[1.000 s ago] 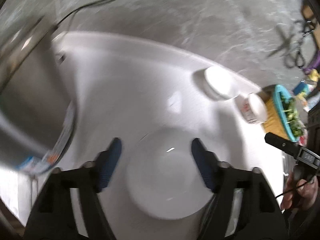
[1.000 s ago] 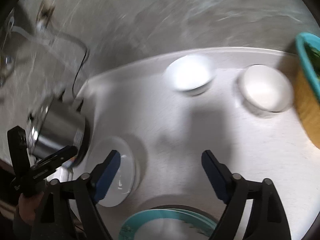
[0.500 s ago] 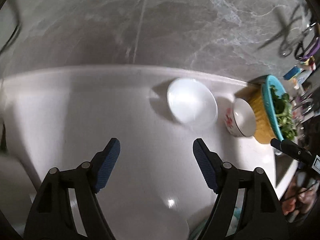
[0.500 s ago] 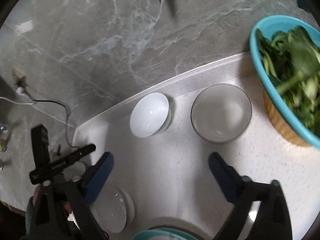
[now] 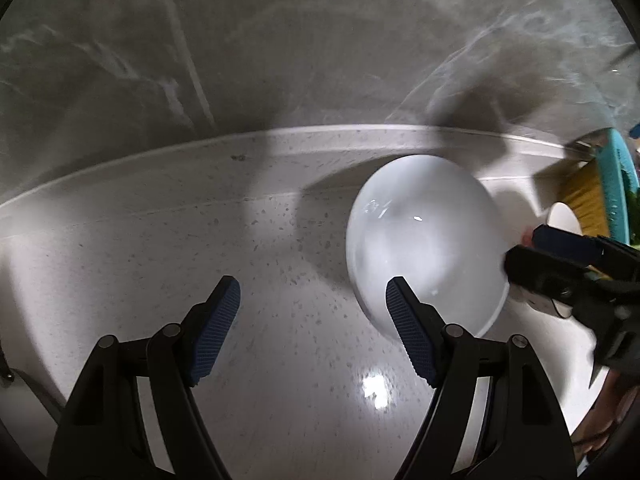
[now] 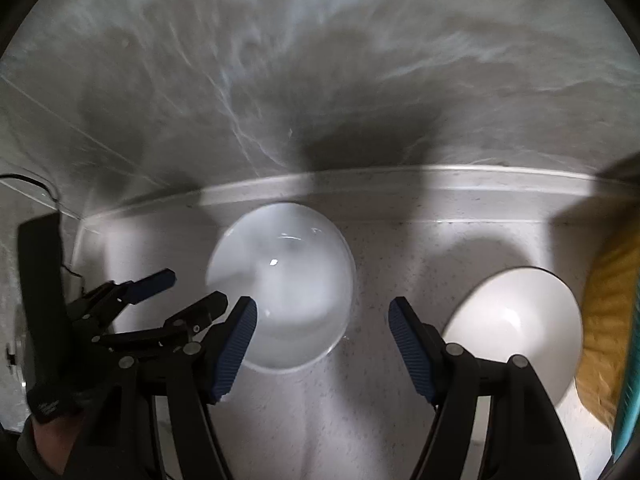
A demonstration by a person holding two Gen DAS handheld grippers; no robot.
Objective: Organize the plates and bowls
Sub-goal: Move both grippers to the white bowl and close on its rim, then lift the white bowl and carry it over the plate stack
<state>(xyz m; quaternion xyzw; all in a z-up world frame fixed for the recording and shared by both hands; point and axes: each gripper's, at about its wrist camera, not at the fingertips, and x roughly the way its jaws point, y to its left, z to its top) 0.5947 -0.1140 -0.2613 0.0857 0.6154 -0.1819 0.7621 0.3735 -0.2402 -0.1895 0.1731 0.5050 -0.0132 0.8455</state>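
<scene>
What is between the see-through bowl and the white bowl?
Only bare speckled counter; the right wrist view shows the glass bowl and white bowl standing apart.

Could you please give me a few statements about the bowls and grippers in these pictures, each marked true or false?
1. Two bowls stand on the counter. True: a glossy white bowl and a cream bowl.
2. The left gripper grips the white bowl. False: it is empty.
3. The right gripper is closing with bare counter between its fingers. True.
4. The two bowls are stacked. False: they stand apart.
</scene>
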